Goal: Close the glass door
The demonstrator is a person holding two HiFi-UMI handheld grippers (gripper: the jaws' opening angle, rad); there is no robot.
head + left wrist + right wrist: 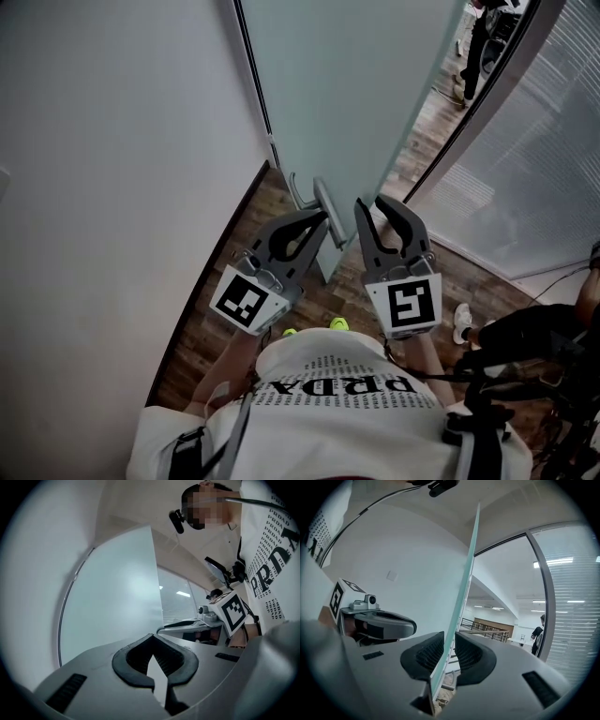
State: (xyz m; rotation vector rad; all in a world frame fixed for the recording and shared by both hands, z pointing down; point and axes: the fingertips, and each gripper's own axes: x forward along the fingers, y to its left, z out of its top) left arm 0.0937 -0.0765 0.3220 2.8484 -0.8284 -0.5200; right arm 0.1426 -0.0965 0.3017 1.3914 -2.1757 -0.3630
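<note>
The frosted glass door (347,84) stands ajar ahead of me, with a metal lever handle (328,211) low on its near side. In the head view my right gripper (372,202) straddles the door's free edge just right of the handle. Seen from the right gripper view, that edge (461,597) runs up between the two pads of the right gripper (449,641), which is shut on it. My left gripper (322,223) is beside the handle on the door's left face, shut with its tips touching. The left gripper (151,637) holds nothing in the left gripper view, and the door panel (112,597) lies ahead on the left.
A white wall (122,141) runs along the left. A curved glass partition with blinds (544,141) closes the right side. Wood floor (216,291) lies underfoot. A person (478,56) stands far off beyond the doorway. Dark equipment and cables (525,356) sit at lower right.
</note>
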